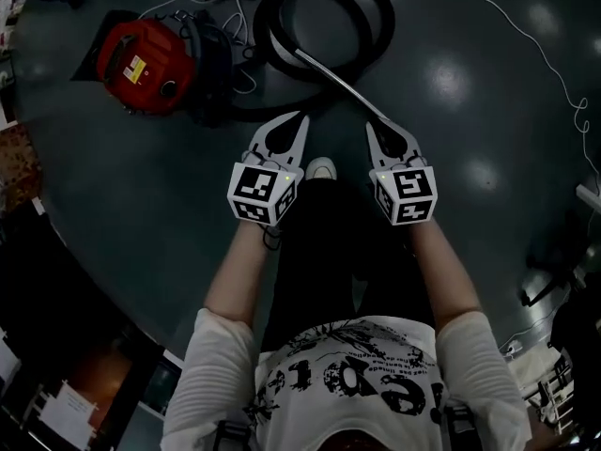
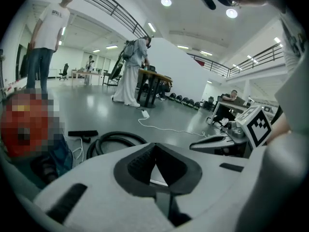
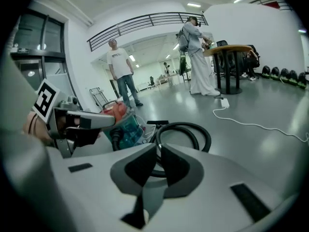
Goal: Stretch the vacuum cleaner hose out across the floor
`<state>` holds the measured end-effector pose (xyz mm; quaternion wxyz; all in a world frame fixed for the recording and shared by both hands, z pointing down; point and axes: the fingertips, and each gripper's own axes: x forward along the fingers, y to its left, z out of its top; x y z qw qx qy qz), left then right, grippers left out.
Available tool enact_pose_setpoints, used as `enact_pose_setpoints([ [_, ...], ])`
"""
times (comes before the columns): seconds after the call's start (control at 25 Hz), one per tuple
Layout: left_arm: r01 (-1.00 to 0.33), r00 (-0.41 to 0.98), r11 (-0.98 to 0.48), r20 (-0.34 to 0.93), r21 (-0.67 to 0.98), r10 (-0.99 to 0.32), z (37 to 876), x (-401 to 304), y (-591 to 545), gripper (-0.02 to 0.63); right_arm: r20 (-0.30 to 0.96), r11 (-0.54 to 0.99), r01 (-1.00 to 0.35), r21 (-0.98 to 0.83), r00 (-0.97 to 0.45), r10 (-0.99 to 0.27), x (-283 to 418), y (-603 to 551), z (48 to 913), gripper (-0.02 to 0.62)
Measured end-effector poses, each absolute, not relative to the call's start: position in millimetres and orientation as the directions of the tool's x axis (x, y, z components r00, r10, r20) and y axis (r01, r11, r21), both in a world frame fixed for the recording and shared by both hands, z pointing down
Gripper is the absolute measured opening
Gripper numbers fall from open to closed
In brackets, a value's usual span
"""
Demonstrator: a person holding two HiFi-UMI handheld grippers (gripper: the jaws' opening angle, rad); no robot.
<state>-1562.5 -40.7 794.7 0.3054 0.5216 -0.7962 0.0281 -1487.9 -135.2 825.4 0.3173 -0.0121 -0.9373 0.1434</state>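
The grey floor (image 1: 451, 158) carries everything, and the person stands on it with both arms held out forward and low. The red vacuum cleaner (image 1: 141, 64) sits toward the far left of the floor in the head view, ahead and to the left of the left gripper. The black hose (image 1: 270, 40) is not stretched out at all. It lies coiled in a double loop on the far middle of the floor, beyond both grippers, with one run curving back to the vacuum cleaner. The same coil shows low ahead in the left gripper view (image 2: 116, 138) and in the right gripper view (image 3: 193, 129). A metal tube (image 1: 343, 87) comes out of the coil and runs diagonally across the floor toward the person. Its long axis goes from the loop's near edge down to a spot just ahead of the right gripper (image 1: 371, 128). That tube end appears to be the nearest part of the hose assembly, so the right hand is plainly the closer one. The left gripper (image 1: 300, 118) points more toward the gap between the coil and the vacuum cleaner. Both grippers have their fingers pressed together with nothing between them, as the left gripper view (image 2: 155, 149) and the right gripper view (image 3: 158, 146) confirm. Neither touches the hose or the tube yet. A white shoe (image 1: 322, 168) shows on the floor between the two grippers, and a thin white cable (image 1: 526, 45) trails along the far right of the floor, well apart from the hose.
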Motion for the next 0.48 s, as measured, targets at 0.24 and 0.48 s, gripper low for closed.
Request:
enact_pose_setpoints([
  [0.24, -0.870, -0.251, 0.422, 0.508, 0.255, -0.824, 925, -1566, -66, 0.005, 0.656, 0.974, 0.136, -0.182, -0.721, 0.223, -1498, -149, 965, 0.100],
  [0.48, -0.922, -0.232, 0.354, 0.505, 0.159, -0.831, 1004, -1574, -84, 0.005, 0.786, 0.944, 0.271, -0.186, -0.536, 0.309, -1504, -151, 1088, 0.170],
])
